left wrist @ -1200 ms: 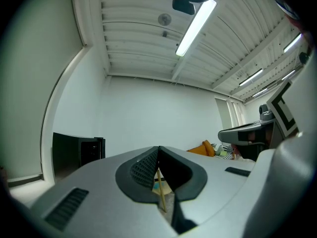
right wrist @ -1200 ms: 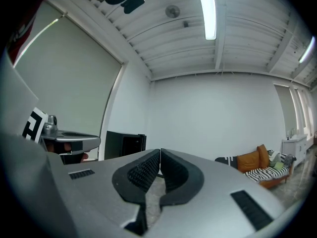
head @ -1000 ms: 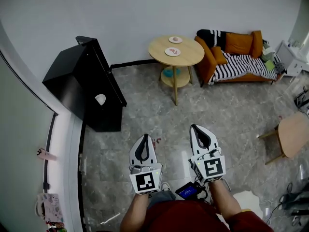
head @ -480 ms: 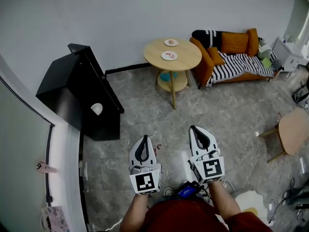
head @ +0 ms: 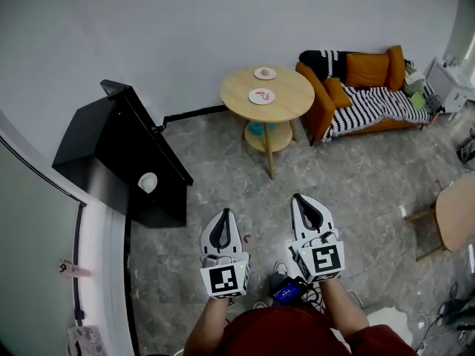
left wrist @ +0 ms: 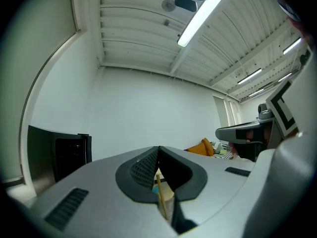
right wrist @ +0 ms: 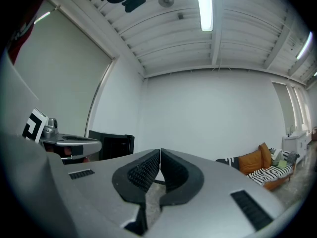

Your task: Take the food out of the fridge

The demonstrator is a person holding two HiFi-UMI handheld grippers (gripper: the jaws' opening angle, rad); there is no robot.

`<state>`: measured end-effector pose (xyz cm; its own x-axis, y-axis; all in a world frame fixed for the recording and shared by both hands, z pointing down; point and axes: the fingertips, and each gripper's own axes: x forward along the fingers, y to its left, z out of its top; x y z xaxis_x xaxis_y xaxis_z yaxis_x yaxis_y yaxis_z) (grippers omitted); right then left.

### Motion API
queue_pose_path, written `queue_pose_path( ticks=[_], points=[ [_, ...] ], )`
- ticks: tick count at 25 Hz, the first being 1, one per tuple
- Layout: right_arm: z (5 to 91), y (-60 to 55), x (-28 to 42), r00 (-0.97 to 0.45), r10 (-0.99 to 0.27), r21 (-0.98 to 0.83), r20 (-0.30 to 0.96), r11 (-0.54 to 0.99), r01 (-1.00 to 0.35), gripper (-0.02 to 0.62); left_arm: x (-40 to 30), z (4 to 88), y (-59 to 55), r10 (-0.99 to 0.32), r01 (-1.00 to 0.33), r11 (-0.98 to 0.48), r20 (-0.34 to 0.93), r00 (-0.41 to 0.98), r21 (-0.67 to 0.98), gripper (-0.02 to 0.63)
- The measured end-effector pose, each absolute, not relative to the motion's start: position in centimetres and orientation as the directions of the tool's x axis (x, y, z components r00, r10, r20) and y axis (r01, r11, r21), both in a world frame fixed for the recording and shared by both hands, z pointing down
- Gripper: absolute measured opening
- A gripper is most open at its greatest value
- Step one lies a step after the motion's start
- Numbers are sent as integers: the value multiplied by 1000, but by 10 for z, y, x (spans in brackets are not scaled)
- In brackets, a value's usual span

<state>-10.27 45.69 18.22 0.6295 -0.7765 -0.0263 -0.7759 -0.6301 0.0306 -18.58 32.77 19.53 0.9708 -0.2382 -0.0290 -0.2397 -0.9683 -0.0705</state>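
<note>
Left tongs (head: 225, 212) and right tongs (head: 298, 197), both pressed together and empty, sit well right of the black fridge (head: 122, 158). Only the head view shows two plates (head: 261, 96) on the round tabletop (head: 291, 87) right of the fridge.

Round wooden table (head: 294, 99) — two small plates (head: 261, 96) on top (reddish bits on each)
</note>
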Motion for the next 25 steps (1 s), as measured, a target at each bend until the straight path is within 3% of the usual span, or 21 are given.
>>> queue_pose_path(
  ticks=[13, 25],
  points=[
    [176, 470, 40, 628, -777, 4, -45, -629, -777, 23, -44, 181, 338, -245, -249, -964, -50, 968, -90, 12],
    [184, 451, 107, 593, -803, -8, -57, -594, -804, 23, 13, 187, 320, -295, -297, -950, -30, 955, -94, 12]
  ],
)
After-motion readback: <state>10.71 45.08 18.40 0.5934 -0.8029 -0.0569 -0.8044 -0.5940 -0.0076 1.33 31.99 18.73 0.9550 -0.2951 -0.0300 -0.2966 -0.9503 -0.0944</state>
